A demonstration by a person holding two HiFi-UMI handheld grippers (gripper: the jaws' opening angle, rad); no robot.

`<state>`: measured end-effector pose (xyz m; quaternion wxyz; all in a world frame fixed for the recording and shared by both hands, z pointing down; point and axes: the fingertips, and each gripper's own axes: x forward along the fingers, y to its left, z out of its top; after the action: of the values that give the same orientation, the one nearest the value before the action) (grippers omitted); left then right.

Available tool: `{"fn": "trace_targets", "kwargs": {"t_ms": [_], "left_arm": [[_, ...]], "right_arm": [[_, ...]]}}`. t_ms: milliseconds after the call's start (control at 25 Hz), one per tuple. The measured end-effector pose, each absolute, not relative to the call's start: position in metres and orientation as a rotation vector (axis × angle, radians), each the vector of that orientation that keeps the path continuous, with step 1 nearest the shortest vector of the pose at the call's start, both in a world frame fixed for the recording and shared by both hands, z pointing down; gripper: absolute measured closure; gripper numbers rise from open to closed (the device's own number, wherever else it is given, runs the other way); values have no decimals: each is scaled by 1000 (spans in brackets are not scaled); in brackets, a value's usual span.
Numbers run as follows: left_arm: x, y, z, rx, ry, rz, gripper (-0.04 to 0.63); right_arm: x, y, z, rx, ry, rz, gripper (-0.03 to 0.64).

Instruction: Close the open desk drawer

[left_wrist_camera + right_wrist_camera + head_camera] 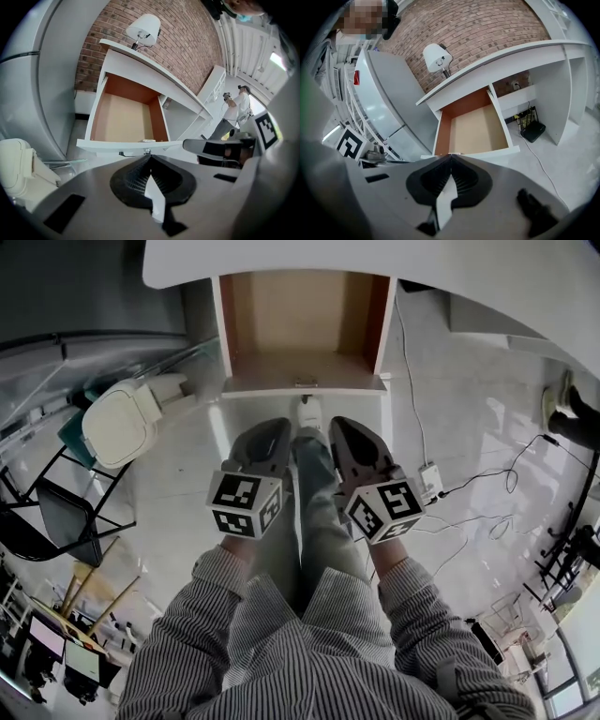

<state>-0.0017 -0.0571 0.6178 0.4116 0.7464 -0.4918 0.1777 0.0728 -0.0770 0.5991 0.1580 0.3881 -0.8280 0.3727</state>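
Holding both grippers side by side just short of the drawer (pixel 302 352) suits a push. Your left gripper (pixel 276 426) and right gripper (pixel 339 424) each have their jaws pressed together on nothing, and their tips aim at the white front panel (pixel 302 387), apparently not yet touching it. The drawer hangs well out beneath the desk (pixel 375 263), its wooden inside bare. Below lies a pale glossy floor (pixel 469 418) with a cable (pixel 412 399) trailing to the right. A lamp (pixel 437 56) stands on the desk against a brick wall (pixel 478 28).
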Motion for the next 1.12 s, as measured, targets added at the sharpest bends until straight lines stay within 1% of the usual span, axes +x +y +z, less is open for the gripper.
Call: {"fn": "trace_targets", "kwargs": {"t_ms": [360, 560, 1120], "left_arm": [[-18, -73, 650, 1872, -1294, 491, 583], [-21, -76, 662, 1862, -1345, 510, 583], [-31, -91, 683, 1798, -1383, 538, 583]], "right_arm": [[76, -82, 642, 1138, -2291, 1050, 600], [84, -91, 656, 1200, -2260, 1035, 600], [81, -111, 685, 1191, -2220, 1071, 600]]}}
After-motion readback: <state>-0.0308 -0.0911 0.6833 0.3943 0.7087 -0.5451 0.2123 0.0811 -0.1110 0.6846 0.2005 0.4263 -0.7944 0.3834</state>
